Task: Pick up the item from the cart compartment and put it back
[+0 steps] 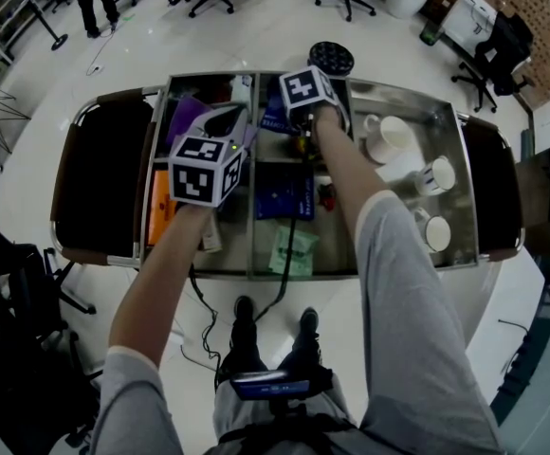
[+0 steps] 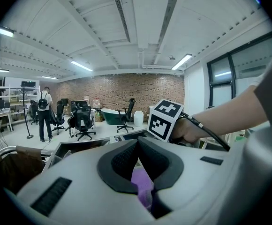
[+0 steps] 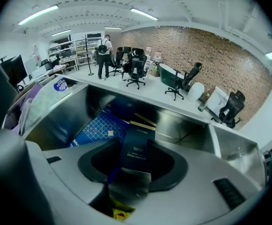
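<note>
The steel cart [image 1: 450, 112] has several compartments. My right gripper [image 1: 303, 93] reaches down into the far end of the middle one, its jaws hidden under its marker cube. In the right gripper view the right gripper [image 3: 135, 161] is shut on a slim dark box [image 3: 137, 146] with pale lettering, which stands up between the pads. My left gripper [image 1: 224, 121] hovers over the left compartment. In the left gripper view the left gripper [image 2: 137, 161] is shut on a soft purple item [image 2: 141, 186], seen from above as the purple item [image 1: 190, 118].
A blue patterned box [image 3: 96, 128] leans against the compartment wall behind the dark box. A blue package [image 1: 284, 190] and a green packet [image 1: 292, 249] lie in the middle compartment, an orange item [image 1: 159, 207] at left, white cups [image 1: 387, 136] at right. Office chairs stand beyond.
</note>
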The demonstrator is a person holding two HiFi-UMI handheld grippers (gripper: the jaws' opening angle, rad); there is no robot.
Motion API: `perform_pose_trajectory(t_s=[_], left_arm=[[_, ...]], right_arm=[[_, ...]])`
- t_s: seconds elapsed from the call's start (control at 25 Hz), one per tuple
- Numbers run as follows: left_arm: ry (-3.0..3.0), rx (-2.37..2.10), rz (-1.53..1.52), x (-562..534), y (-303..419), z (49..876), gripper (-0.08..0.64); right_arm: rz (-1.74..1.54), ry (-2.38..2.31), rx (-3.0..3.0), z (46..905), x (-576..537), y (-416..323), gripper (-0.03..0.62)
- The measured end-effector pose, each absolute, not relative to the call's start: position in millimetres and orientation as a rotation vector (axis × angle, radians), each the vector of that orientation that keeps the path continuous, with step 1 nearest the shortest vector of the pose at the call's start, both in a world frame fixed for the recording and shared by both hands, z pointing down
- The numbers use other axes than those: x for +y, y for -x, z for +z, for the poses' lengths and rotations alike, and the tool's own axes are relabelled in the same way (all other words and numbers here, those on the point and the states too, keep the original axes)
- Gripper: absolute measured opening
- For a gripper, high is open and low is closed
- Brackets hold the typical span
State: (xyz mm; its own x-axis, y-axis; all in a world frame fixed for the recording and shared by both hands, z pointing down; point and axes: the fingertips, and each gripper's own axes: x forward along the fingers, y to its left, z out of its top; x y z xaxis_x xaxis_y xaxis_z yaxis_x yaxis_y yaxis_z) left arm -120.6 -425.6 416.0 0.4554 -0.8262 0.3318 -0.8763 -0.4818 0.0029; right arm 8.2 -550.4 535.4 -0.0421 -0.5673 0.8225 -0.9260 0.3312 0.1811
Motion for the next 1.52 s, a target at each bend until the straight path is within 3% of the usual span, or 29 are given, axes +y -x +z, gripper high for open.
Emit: perform_pose_trajectory(t_s=[0.32, 0.56, 0.8, 0.96, 1.16, 1.2, 1.52], left_arm=[[-2.521, -1.499, 0.435, -427, 122, 418, 0.005], [-2.515, -1.491, 0.429, -426, 121, 418, 0.005], [-2.518, -1.484, 0.42, -426, 120, 418, 0.005], [-2.517, -1.48, 0.421, -426, 120, 418, 0.005], [-2.518, -1.477, 0.424, -426, 118, 419, 0.005], [-2.518, -1.478, 0.425, -426, 118, 419, 0.005], [-2.513, -1.477, 0.425, -425, 117, 420, 0.005]], right_arm=[[0.473, -1.341, -1.73, 529, -549, -2, 0.115], [0.518, -1.34, -1.784, 524, -551, 0, 0.104], [0.719, -1.283, -1.79, 524, -553, -14, 0.241], [0.764, -1.223, -1.775, 534, -545, -12, 0.282], [0.71, -1.222, -1.776, 537, -546, -12, 0.282], [0.688, -1.229, -1.782, 536, -547, -12, 0.237], [0.652, -1.241, -1.844, 527, -548, 1, 0.082]])
